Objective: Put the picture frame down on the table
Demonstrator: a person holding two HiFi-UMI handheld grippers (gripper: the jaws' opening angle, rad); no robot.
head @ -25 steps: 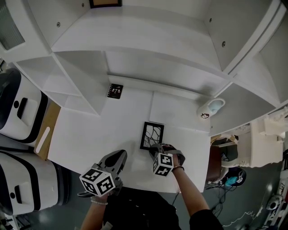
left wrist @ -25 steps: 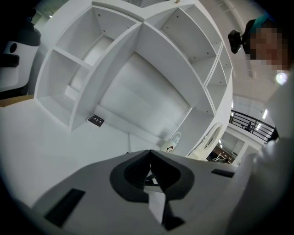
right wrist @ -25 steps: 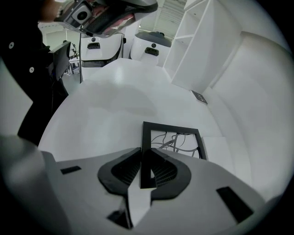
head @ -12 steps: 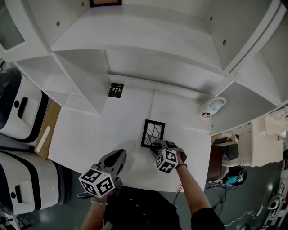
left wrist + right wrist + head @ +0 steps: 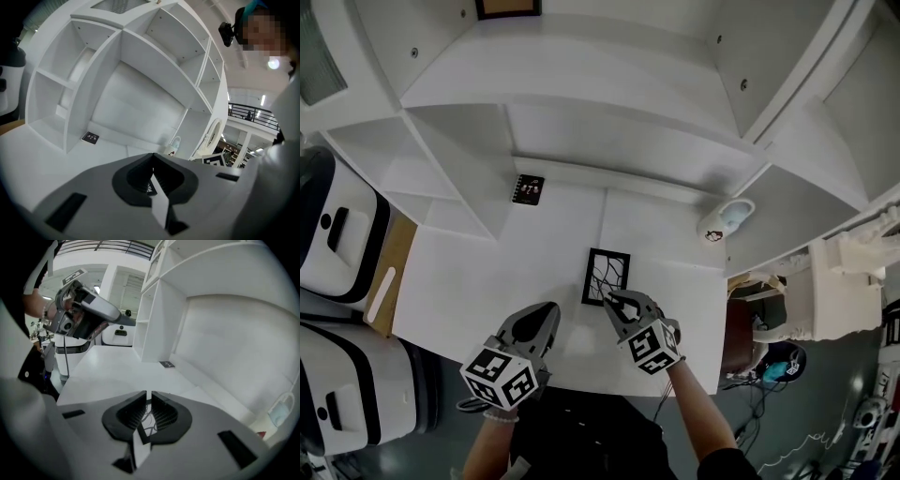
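The picture frame (image 5: pixel 606 277) is black with a web-like wire pattern and lies flat on the white table (image 5: pixel 487 281). My right gripper (image 5: pixel 613 303) sits at the frame's near right corner, jaws shut to a thin slit. In the right gripper view the frame (image 5: pixel 146 419) shows through that slit below the right gripper (image 5: pixel 149 393); nothing is held. To the left of the frame, my left gripper (image 5: pixel 546 314) hovers over the table's near part. The left gripper view shows the left gripper (image 5: pixel 153 154) shut and empty.
A small black card (image 5: pixel 528 189) lies at the back left of the table, against the white shelf unit (image 5: pixel 581 103). A white mug (image 5: pixel 722 220) stands at the back right. White machines (image 5: pixel 337 234) stand beyond the table's left edge. The table's near edge (image 5: pixel 581 380) is close to both grippers.
My right gripper has drawn back from the frame's near edge toward me and turned a little. The frame stays flat on the table. The left gripper has barely moved.
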